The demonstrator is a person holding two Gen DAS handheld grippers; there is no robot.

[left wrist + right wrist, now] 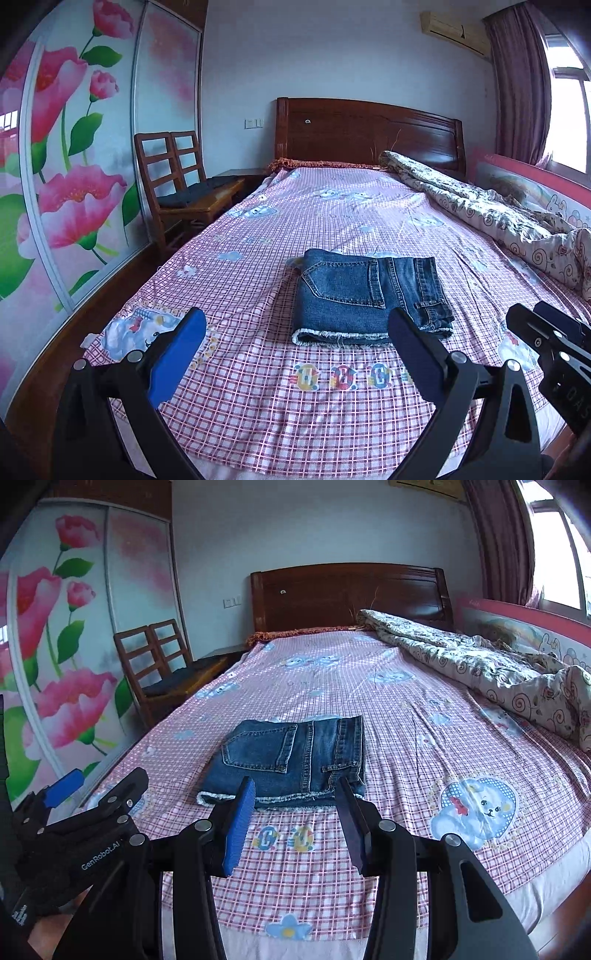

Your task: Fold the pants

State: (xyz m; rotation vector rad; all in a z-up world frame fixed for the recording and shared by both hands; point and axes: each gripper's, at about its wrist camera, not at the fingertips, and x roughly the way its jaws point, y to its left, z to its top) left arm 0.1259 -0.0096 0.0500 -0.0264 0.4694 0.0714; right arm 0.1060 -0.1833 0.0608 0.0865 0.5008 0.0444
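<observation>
The pants (369, 291) are lying folded in a compact stack near the foot edge of the bed (258, 406); the left tool (295, 354) and right tool (299, 823) are hovering released and empty; any snag on the frayed hem is risking dragging the layers apart.
</observation>
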